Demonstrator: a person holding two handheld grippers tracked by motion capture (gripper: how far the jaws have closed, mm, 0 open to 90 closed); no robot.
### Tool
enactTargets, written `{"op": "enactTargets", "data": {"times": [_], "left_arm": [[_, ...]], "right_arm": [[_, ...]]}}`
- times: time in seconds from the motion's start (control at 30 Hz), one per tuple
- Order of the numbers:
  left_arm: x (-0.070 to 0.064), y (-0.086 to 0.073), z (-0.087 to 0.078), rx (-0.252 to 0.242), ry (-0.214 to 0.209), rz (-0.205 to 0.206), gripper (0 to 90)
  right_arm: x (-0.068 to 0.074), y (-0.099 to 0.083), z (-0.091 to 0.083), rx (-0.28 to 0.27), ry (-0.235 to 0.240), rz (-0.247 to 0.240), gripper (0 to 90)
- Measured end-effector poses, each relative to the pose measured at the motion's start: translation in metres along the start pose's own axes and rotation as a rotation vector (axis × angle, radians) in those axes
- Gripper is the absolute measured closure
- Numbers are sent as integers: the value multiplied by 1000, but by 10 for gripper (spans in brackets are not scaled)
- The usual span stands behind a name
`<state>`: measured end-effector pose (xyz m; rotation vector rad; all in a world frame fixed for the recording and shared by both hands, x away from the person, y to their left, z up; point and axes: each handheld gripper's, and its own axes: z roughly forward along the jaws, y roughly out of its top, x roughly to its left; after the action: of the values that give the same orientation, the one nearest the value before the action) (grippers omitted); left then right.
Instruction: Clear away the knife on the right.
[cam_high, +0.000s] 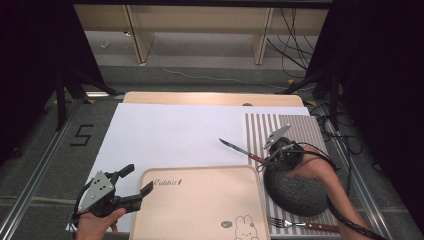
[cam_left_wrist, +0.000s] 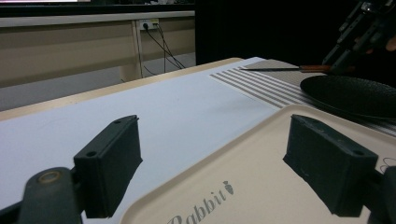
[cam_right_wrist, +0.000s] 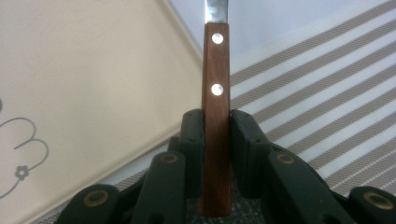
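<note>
While the high view looks down on the table, a beige rectangular plastic tray printed with "Rabbit" and a rabbit drawing lies at the near edge on a white sheet, with a grey-and-white striped placemat to its right. On that mat sit a dark textured round plate and, nearer, a wooden-handled steel fork. The right gripper reaches over the plate, its jaws clamped on the handle of a wooden-handled steel knife, whose blade points away to the left over the white sheet. The left gripper, held in a hand at the tray's near left corner, has its jaws spread wide.

From the left gripper view, both black jaws stand far apart with nothing between them, above the tray's left rim; the plate and the knife lie beyond.

Seen in the right gripper view, the jaws squeeze the knife's riveted brown handle between tray and placemat.
</note>
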<state>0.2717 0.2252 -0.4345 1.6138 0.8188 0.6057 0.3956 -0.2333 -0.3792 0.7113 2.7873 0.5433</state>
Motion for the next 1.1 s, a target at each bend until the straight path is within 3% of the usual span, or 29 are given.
{"op": "enactTargets", "data": {"times": [0.33, 1.1], "left_arm": [[0, 0, 0, -2, 1, 1, 174], [-1, 0, 0, -3, 2, 2, 174]], "right_arm": [[28, 5, 8, -8, 23, -50, 764], [69, 2, 17, 3, 64, -102, 764]]}}
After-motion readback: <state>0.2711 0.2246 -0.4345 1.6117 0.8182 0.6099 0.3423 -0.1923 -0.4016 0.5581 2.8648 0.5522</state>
